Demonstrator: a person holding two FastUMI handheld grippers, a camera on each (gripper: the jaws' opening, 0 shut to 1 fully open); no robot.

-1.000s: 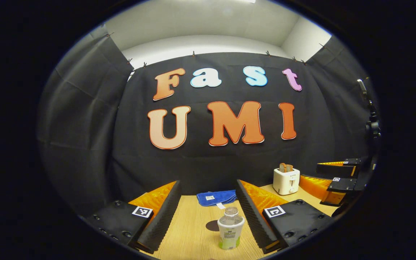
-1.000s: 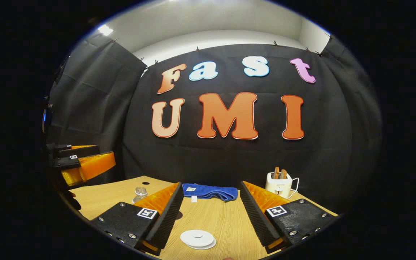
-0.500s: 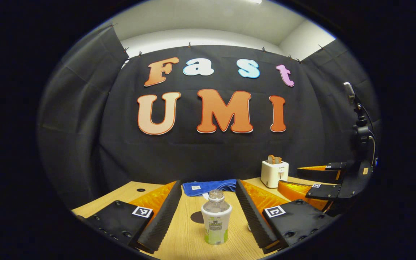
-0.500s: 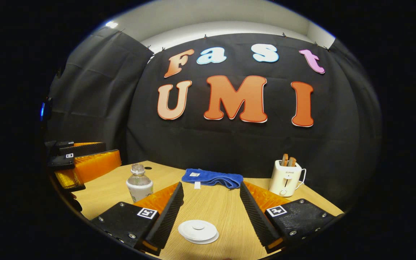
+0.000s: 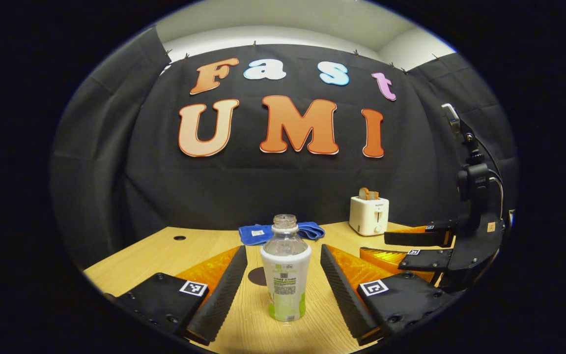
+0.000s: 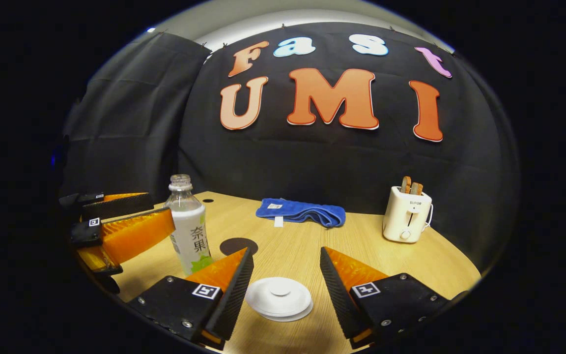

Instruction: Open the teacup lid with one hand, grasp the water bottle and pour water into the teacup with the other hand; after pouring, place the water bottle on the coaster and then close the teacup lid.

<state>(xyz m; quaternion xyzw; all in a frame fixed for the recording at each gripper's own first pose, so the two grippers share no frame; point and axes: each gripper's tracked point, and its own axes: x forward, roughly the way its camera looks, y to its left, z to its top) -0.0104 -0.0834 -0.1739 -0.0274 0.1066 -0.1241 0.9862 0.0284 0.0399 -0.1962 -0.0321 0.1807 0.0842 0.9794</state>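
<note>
Left gripper (image 5: 279, 280): I see its jaws spread wide, low over the bench (image 5: 165, 250), with nothing held. It also shows at the left edge of the right gripper view (image 6: 130, 223), jaws apart there too.
Bottle (image 5: 285, 268): upright and uncapped, standing on the bench between my left jaws with a gap on each side, touching neither. In the right gripper view it (image 6: 188, 226) stands at the left, just beside the left gripper's nearer finger.
Coaster (image 6: 238, 246): a dark round disc flat on the bench, just right of the bottle and a little farther. In the left gripper view it (image 5: 258, 276) peeks out behind the bottle's left side.
Towel (image 6: 300, 211): blue, folded, lying at the far side of the bench near the wall.
Lid (image 6: 279, 297): white, round, with a small knob in the middle, near me between my right jaws. I cannot make out the cup under it.
Right gripper (image 6: 284, 287): jaws wide, one each side of the lid and touching nothing. It shows at the right of the left gripper view (image 5: 410, 243), also apart.
Toaster (image 6: 407, 214): white, with slices sticking up, far right on the bench.
</note>
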